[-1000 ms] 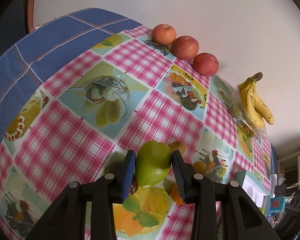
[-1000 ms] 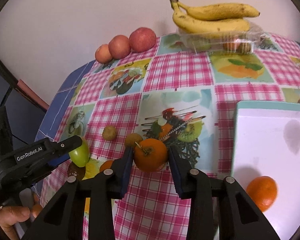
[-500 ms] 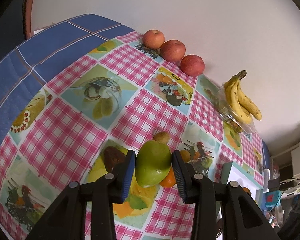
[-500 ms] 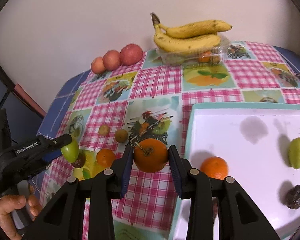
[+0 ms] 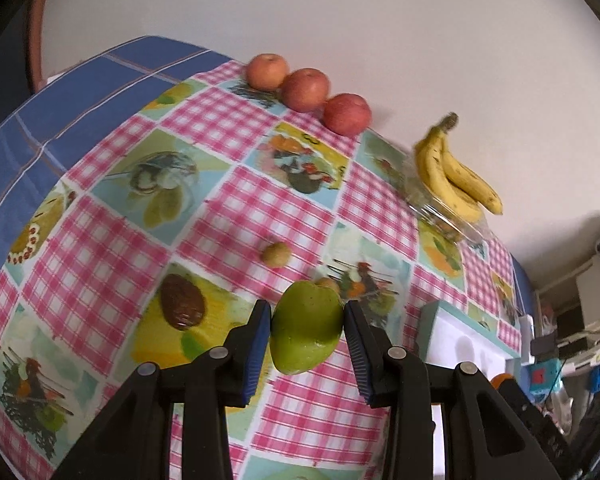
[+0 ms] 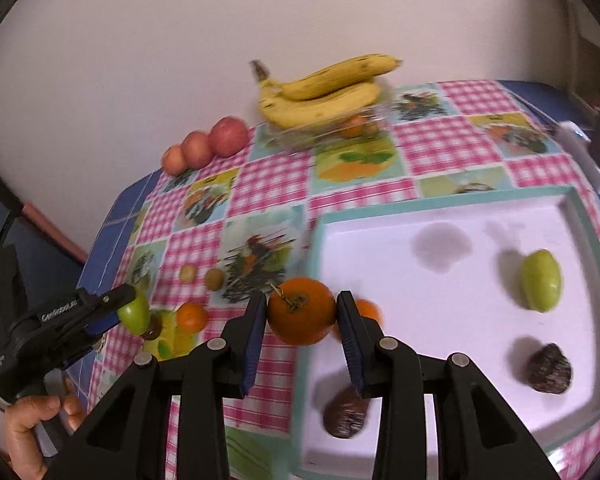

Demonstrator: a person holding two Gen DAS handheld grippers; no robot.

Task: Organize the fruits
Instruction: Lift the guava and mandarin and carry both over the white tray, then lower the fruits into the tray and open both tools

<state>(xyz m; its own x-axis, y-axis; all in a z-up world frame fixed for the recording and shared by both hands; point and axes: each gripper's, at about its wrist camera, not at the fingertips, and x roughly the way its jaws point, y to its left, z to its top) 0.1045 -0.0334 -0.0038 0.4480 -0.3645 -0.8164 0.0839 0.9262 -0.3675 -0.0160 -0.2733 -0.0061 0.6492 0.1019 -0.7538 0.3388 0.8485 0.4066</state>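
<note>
Left wrist view: left gripper (image 5: 306,334) fingers clamp a green fruit (image 5: 305,328), held clear above the desk (image 5: 236,208).

Right wrist view: right gripper (image 6: 302,316) fingers clamp an orange (image 6: 301,310) at the white tray (image 6: 440,216) near-left edge. Transport step; next, both fruits likely need setting beside their kind in the tray.

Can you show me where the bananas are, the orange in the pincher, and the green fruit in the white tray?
bananas (image 6: 324,92), right wrist view, middle of the bunch.
orange (image 6: 302,312), right wrist view, its front.
green fruit (image 6: 541,280), right wrist view, its middle.
</note>
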